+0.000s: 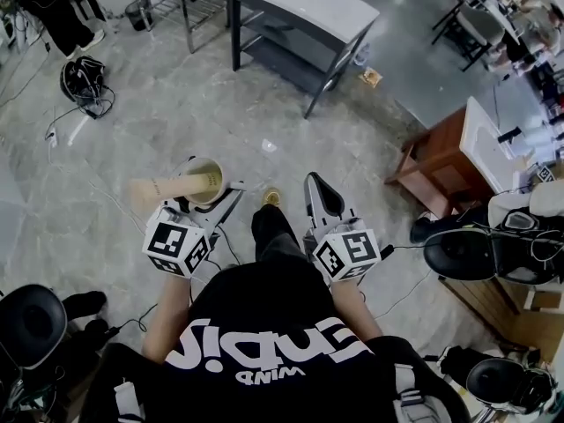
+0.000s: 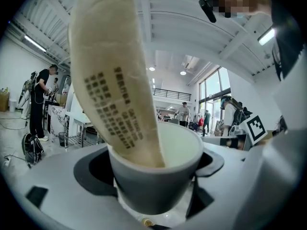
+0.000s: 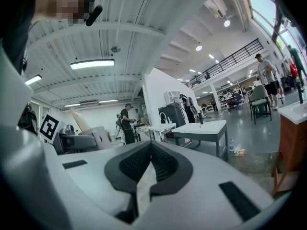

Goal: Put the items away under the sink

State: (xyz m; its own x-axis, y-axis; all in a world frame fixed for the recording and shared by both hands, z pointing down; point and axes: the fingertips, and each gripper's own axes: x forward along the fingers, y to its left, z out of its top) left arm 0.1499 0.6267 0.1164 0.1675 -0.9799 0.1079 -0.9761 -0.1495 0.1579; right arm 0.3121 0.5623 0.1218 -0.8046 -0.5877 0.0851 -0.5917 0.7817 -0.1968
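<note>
A pale cup (image 2: 154, 174) sits between the jaws of my left gripper (image 2: 156, 186), which is shut on it. A long beige sleeve with dark print (image 2: 112, 75) stands in the cup and leans out over its rim. From the head view the cup (image 1: 205, 176) is held above the floor, and the sleeve (image 1: 167, 188) points left. My right gripper (image 1: 320, 190) is held level beside the left gripper (image 1: 203, 203). Its ribbed black pads (image 3: 163, 163) meet at the tip with nothing between them. A wooden sink cabinet (image 1: 441, 152) with a white top stands to the right.
A grey table (image 1: 300, 7) with a lower shelf stands ahead on the marbled floor. Black chairs (image 1: 463, 254) and cables crowd the right side, and another chair (image 1: 31, 324) is at my left. A bag (image 1: 81, 79) lies far left. Several people stand in the background.
</note>
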